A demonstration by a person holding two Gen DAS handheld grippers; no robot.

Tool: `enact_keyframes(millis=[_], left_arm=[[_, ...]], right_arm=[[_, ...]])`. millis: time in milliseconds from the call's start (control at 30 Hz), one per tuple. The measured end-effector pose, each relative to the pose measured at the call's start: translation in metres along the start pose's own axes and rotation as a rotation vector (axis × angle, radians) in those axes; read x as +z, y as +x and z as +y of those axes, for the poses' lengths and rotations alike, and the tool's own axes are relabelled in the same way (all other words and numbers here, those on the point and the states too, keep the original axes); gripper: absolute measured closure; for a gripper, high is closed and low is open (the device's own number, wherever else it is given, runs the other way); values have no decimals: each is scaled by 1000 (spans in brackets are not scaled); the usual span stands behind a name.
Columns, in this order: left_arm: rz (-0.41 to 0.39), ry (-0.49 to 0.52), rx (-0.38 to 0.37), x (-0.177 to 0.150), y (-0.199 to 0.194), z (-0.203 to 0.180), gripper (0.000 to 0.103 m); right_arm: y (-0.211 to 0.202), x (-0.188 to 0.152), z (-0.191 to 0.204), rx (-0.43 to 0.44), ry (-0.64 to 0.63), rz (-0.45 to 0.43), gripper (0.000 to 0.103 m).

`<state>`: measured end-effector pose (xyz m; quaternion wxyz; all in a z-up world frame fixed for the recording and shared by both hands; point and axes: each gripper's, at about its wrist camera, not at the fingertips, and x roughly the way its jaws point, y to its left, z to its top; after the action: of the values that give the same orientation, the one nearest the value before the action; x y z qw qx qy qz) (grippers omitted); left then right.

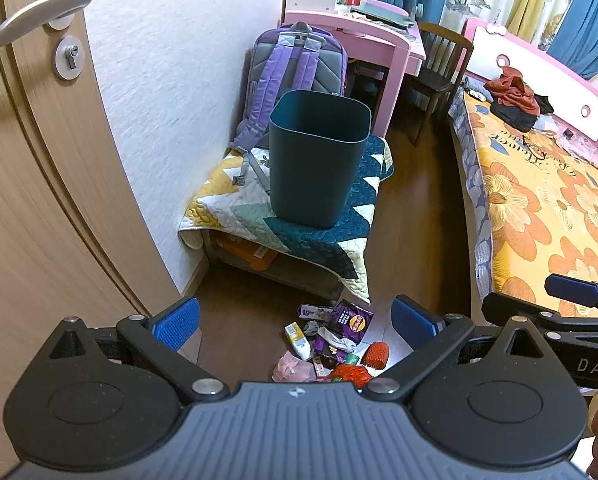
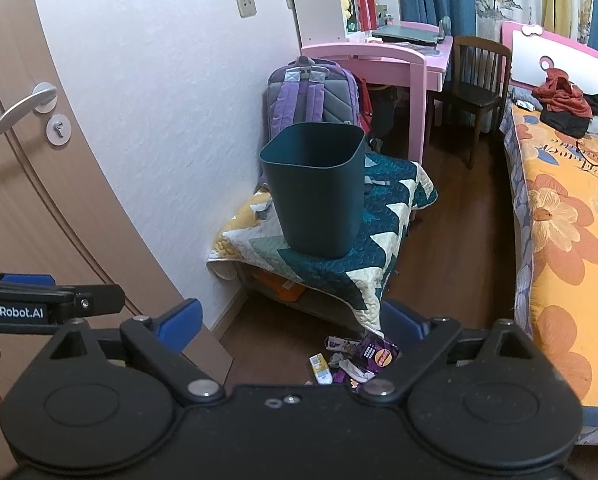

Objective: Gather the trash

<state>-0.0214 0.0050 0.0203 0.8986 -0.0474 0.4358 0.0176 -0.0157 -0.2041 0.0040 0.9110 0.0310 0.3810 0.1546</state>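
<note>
A dark teal trash bin (image 1: 318,156) stands upright on a quilt-covered low bench (image 1: 319,236); it also shows in the right wrist view (image 2: 314,188). A pile of trash (image 1: 331,340) lies on the wooden floor in front of the bench: a purple snack wrapper (image 1: 349,320), a small yellow-white carton (image 1: 298,339), a pink wad (image 1: 291,366) and red-orange netting (image 1: 375,354). The pile also shows in the right wrist view (image 2: 357,358). My left gripper (image 1: 295,322) is open and empty, above the pile. My right gripper (image 2: 291,322) is open and empty, also above it.
A wooden door (image 1: 31,184) with a handle stands at left. A purple backpack (image 1: 295,72) leans behind the bin. A pink desk (image 1: 359,40) and dark chair (image 1: 439,76) stand at the back. A bed with a floral cover (image 1: 539,208) fills the right side.
</note>
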Motion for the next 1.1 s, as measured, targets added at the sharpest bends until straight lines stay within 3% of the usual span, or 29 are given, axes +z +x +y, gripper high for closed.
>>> enact_keyframes(millis=[1100], left_arm=[[-63,43,-51,16,3,8,0]], right_arm=[[-4,-1,5,-39,2,-39,9]])
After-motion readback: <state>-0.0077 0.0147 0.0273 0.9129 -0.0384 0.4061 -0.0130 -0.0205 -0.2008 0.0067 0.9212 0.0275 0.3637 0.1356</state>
